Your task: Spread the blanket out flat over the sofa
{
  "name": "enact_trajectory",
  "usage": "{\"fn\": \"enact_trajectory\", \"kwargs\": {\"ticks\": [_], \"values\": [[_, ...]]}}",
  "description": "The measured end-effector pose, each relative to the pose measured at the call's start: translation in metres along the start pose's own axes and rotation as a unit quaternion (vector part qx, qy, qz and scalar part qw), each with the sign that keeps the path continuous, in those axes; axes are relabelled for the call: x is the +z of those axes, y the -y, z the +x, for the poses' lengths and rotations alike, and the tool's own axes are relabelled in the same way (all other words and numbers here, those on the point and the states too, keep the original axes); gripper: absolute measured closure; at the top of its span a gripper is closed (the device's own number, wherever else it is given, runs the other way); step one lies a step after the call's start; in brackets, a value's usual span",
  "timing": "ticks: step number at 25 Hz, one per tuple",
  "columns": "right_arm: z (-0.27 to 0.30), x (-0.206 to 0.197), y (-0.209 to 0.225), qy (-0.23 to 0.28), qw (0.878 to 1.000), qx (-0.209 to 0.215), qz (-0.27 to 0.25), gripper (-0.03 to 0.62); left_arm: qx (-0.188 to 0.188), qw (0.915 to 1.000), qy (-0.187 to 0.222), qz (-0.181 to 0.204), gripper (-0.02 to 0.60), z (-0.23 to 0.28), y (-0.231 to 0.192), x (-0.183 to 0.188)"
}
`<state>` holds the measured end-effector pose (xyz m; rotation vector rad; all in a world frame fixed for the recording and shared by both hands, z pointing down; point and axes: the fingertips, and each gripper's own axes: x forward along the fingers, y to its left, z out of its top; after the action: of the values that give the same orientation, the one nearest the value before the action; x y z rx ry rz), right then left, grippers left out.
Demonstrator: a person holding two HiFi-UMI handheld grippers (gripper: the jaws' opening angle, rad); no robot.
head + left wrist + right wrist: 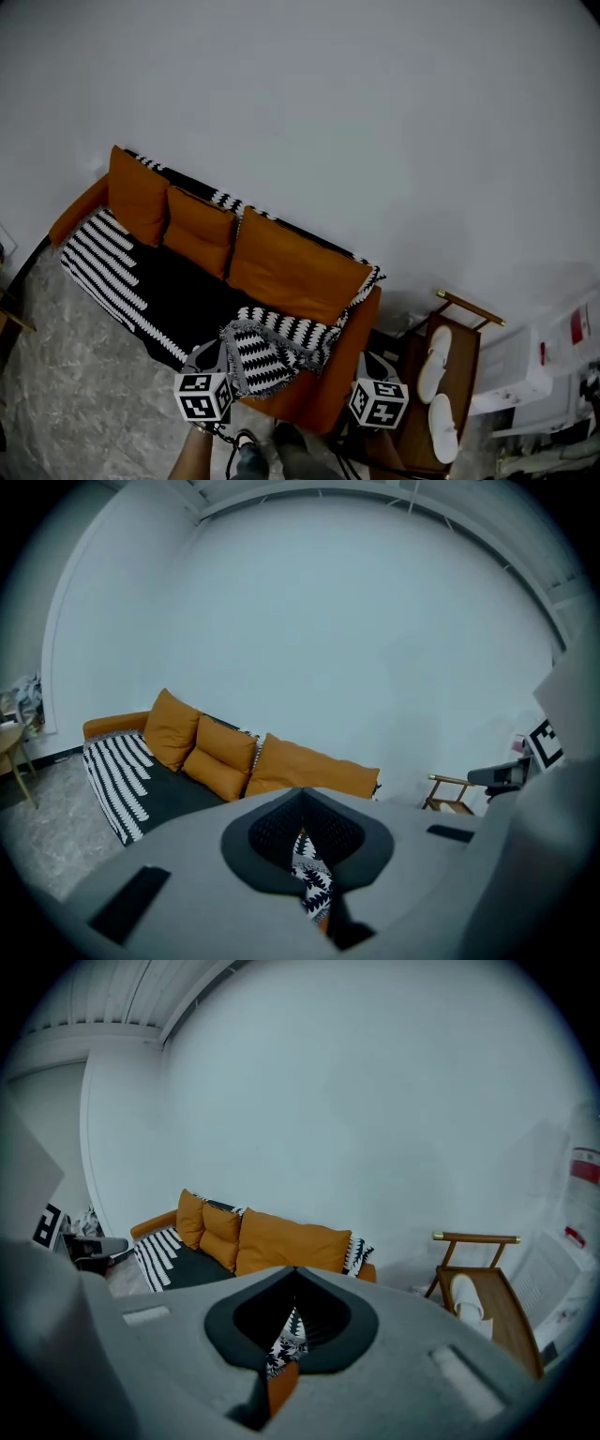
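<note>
While both are closed, the left claw [210,356] has the bunched blanket [272,349] just to its right. The right claw [372,364] hangs beside the sofa [323,389].

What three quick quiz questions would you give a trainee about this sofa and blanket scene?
1. True or false: the blanket already lies flat along the whole sofa.
2. How many orange cushions lean on the backrest? A two, B three, C five.
3. What lies on the wooden rack beside the sofa?

Key:
1. False: the blanket is bunched up at the end near the wooden rack.
2. B.
3. A pair of white slippers.
</note>
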<state>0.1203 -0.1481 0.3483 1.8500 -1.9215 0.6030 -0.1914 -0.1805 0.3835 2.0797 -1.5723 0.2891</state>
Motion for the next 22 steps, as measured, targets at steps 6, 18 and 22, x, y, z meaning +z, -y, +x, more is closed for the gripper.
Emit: {"fn": "enact_trajectory", "kwargs": {"ticks": [6, 18, 22], "values": [[0.012, -0.017, 0.022, -0.022, 1.0, -0.005, 0.005, 0.589, -0.002, 0.9998, -0.021, 0.003, 0.578, 0.025, 0.011, -0.02], [0.075, -0.043, 0.047, -0.064, 0.998, 0.005, 0.005, 0.589, 0.011, 0.9978, -0.064, 0.01, 0.577, 0.072, 0.004, -0.058], [0.117, -0.053, 0.045, -0.071, 0.997, 0.018, 0.006, 0.589, 0.018, 0.9967, -0.078, 0.015, 0.578, 0.097, -0.008, -0.072]]}}
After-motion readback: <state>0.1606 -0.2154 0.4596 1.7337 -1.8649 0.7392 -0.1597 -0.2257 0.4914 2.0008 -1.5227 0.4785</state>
